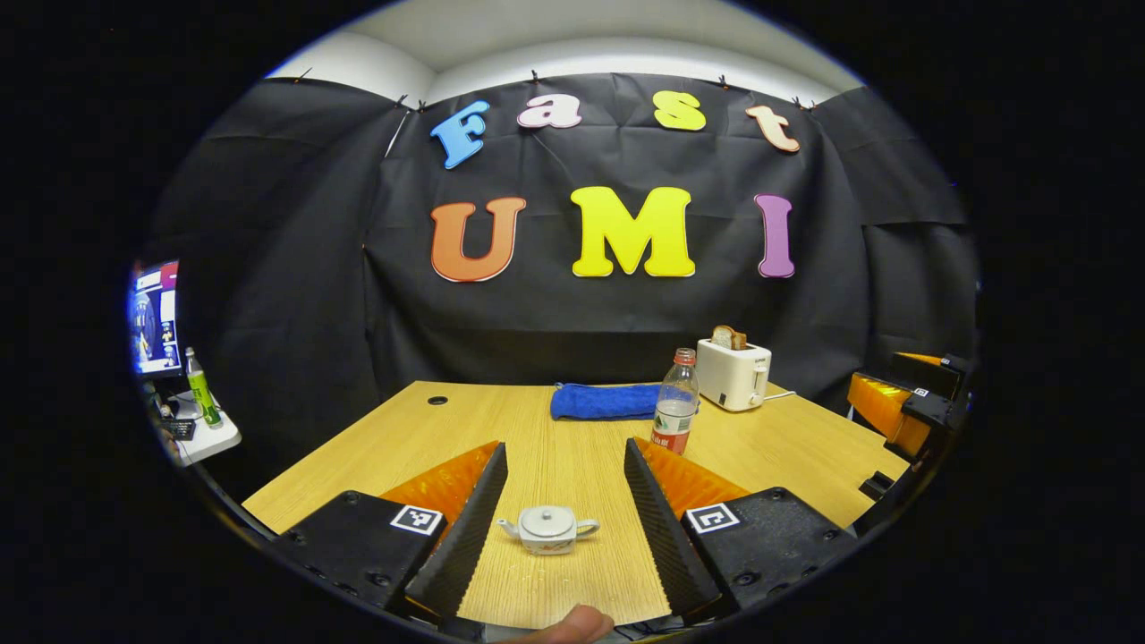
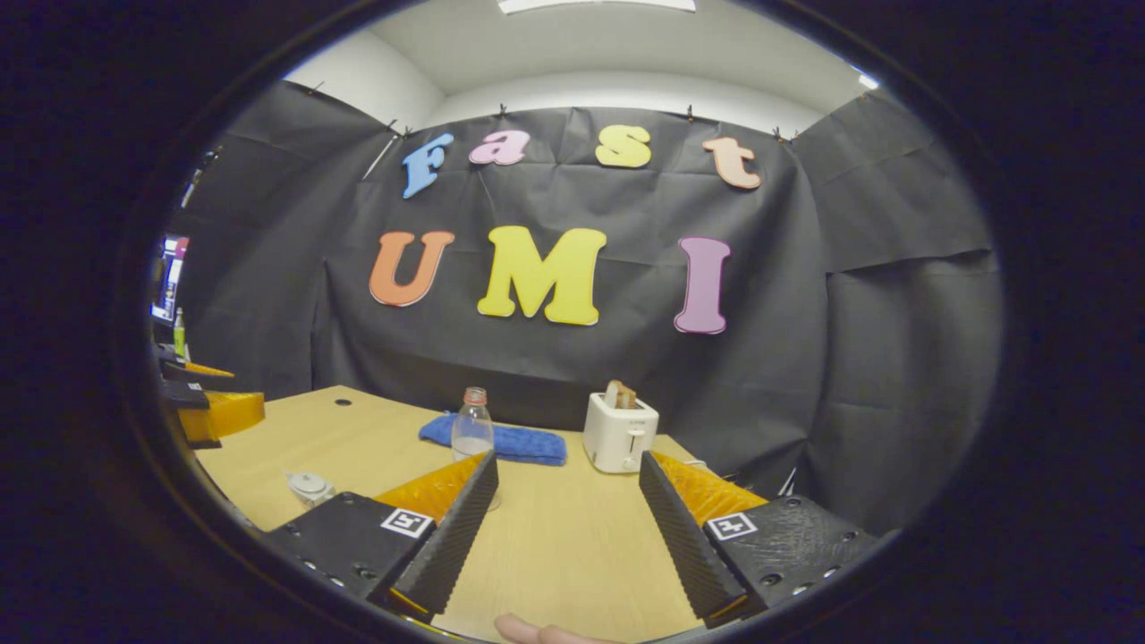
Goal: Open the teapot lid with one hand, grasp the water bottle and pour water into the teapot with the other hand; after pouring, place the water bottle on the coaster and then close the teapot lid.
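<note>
A small white teapot (image 1: 548,528) with its lid on stands on the wooden table (image 1: 402,438) near the front edge. My left gripper (image 1: 565,445) is open, and the teapot sits low between its fingers, touching neither. Farther back and to the right stands a clear water bottle (image 1: 675,402) with a red cap, upright beside a folded blue cloth (image 1: 604,401). In the right gripper view, my right gripper (image 2: 568,458) is open and holds nothing. The bottle (image 2: 471,429) stands just beyond its left finger, and the teapot (image 2: 310,487) is off to the left.
A white toaster (image 1: 733,374) with toast in it stands at the table's back right, next to the bottle. The other gripper (image 1: 903,402) hovers at the right edge. Off the table to the left are a monitor (image 1: 156,317) and a green bottle (image 1: 201,389).
</note>
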Available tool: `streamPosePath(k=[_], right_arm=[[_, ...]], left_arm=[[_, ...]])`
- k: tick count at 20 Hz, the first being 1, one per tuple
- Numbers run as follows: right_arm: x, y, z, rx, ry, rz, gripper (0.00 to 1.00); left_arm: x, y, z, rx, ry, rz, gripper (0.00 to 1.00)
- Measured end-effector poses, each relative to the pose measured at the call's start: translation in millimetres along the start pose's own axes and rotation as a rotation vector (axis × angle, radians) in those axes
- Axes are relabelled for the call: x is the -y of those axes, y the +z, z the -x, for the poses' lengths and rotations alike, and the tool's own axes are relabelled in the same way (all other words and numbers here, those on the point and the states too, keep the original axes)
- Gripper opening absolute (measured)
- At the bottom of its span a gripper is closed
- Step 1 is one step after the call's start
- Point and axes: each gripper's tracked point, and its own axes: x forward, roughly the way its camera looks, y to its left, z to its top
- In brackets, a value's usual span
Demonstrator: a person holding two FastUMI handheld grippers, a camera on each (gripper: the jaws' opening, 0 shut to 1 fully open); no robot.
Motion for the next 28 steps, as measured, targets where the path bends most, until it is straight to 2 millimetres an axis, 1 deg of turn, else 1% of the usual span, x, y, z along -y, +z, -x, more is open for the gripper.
streamPosePath(k=[1, 2, 3, 4, 9, 10, 13, 14, 18, 21, 22, 28], right_arm=[[-3, -2, 0, -0.006, 0.011, 0.0, 0.95], [-5, -4, 0, -0.011, 0.02, 0.001, 0.95], [-8, -4, 0, -0.014, 0.03, 0.005, 0.95], [-10, -4, 0, -0.014, 0.036, 0.009, 0.95], [-13, -4, 1, -0.006, 0.043, 0.021, 0.95], [-13, -5, 1, -0.005, 0.044, 0.021, 0.99], [-16, -6, 1, -0.007, 0.053, 0.026, 0.99], [-16, -7, 1, -0.007, 0.055, 0.028, 0.95], [-18, -11, -1, -0.016, 0.059, 0.037, 0.95], [-17, -10, -3, -0.016, 0.058, 0.04, 0.95], [-17, -11, -3, -0.016, 0.058, 0.04, 0.99], [-16, -12, -3, -0.017, 0.055, 0.042, 0.99]], left_arm=[[0, 2, 1, 0.006, 0.001, 0.004, 0.83], [2, 1, -1, 0.009, -0.007, 0.009, 0.81], [7, 3, 1, 0.013, -0.022, 0.006, 0.91], [8, 3, 3, 0.02, -0.025, 0.003, 0.99], [0, 3, 3, 0.02, -0.008, 0.012, 0.99], [-2, 2, 2, 0.019, 0.0, 0.011, 0.98], [-1, 2, 2, 0.021, 0.008, 0.007, 0.98], [-2, 3, 3, 0.024, 0.012, 0.002, 0.98], [0, 1, 0, 0.024, 0.014, -0.015, 0.98], [1, -1, -1, 0.018, 0.018, -0.031, 0.98], [2, -1, 0, 0.019, 0.018, -0.037, 0.98], [6, -4, -1, 0.021, 0.01, -0.054, 0.99]])
